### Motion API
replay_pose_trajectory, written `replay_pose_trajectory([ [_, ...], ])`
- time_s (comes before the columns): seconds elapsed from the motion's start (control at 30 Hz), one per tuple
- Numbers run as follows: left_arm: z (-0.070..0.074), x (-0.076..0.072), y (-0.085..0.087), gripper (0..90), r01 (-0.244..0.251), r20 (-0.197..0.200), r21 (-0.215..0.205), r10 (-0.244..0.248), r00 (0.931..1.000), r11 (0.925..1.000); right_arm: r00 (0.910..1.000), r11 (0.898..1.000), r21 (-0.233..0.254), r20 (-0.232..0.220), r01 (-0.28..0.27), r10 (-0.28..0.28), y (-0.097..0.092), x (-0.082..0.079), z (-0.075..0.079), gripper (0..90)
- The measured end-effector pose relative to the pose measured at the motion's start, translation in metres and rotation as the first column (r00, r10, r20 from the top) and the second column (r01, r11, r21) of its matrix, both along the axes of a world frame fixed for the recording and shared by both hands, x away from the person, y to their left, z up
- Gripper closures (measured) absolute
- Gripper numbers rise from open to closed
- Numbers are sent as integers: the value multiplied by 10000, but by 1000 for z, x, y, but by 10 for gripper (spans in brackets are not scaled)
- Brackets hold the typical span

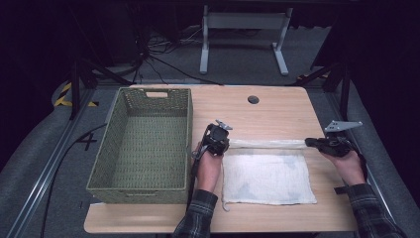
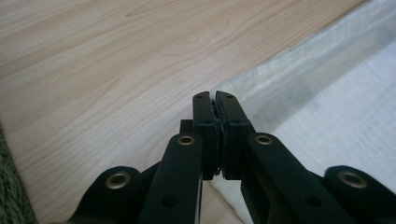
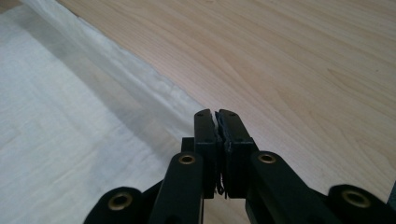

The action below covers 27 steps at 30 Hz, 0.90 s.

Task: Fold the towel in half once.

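Observation:
A white towel (image 1: 267,178) lies spread on the wooden table (image 1: 277,106) in front of the person. Its far edge (image 1: 267,144) is raised and stretched in a strip between the two grippers. My left gripper (image 1: 228,144) is shut on the towel's far left corner, with a sliver of cloth showing between the jaws (image 2: 215,100) and the towel (image 2: 327,107) running off to the right. My right gripper (image 1: 308,142) is shut on the far right corner; its jaws (image 3: 217,114) pinch the cloth, and the towel (image 3: 70,116) spreads out to the left.
A large green woven basket (image 1: 106,153) with nothing in it stands on the left half of the table, just left of my left hand; its edge (image 2: 9,196) is also in the left gripper view. A round cable hole (image 1: 253,99) sits near the table's far edge.

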<state>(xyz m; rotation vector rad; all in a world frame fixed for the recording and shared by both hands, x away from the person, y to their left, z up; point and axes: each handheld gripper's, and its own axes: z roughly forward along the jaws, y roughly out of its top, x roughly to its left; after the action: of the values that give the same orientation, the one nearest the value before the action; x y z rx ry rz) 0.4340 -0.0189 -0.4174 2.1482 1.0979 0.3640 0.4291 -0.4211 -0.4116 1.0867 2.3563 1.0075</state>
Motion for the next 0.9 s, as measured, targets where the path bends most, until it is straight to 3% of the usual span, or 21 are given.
replay_pose_trajectory([
  [0.27,-4,-21,3,876,-84,-105,-43,83,9999,10000,9991,9990,364,-320,-259,271,-4,-21,-5,870],
  [0.57,-10,-46,7,877,-196,-113,9,197,9997,9998,9973,9977,332,-422,-583,597,-2,-43,-9,870],
  [0.9,-8,-71,7,876,138,-77,21,-138,9999,9999,9963,9968,276,-407,-748,759,-3,-64,-9,869],
])
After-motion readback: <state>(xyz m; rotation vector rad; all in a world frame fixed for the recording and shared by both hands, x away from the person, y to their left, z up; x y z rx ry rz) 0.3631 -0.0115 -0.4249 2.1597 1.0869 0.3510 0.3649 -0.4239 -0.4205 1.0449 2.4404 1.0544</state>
